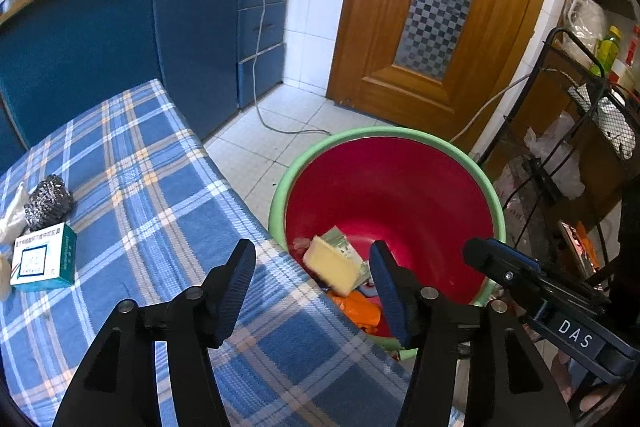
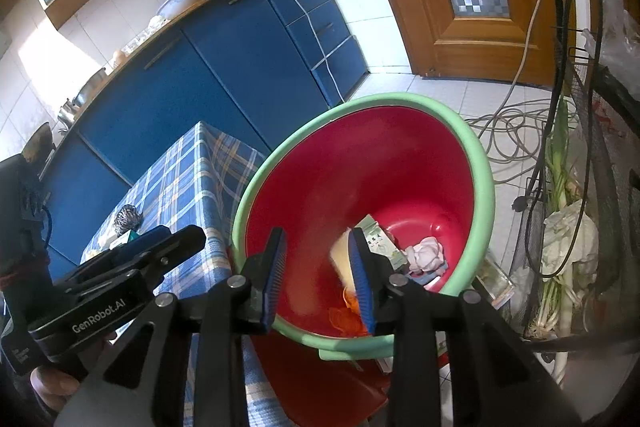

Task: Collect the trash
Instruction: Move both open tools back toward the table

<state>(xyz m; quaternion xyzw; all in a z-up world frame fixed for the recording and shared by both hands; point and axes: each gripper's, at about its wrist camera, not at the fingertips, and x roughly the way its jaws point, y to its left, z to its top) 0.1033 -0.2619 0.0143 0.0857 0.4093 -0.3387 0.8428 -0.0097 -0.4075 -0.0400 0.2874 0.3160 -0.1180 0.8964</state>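
Note:
A red bin with a green rim stands on the floor beside the table. Inside lie a yellow sponge, a green-white carton, orange wrappers and a crumpled pink tissue. My left gripper is open and empty over the table edge and the bin. My right gripper is open and empty above the bin. On the table remain a teal-white box, a steel scouring ball and a white crumpled piece.
The table has a blue plaid cloth. Blue cabinets stand behind it, a wooden door beyond the bin. A black wire rack with bags stands right of the bin. Cables lie on the floor.

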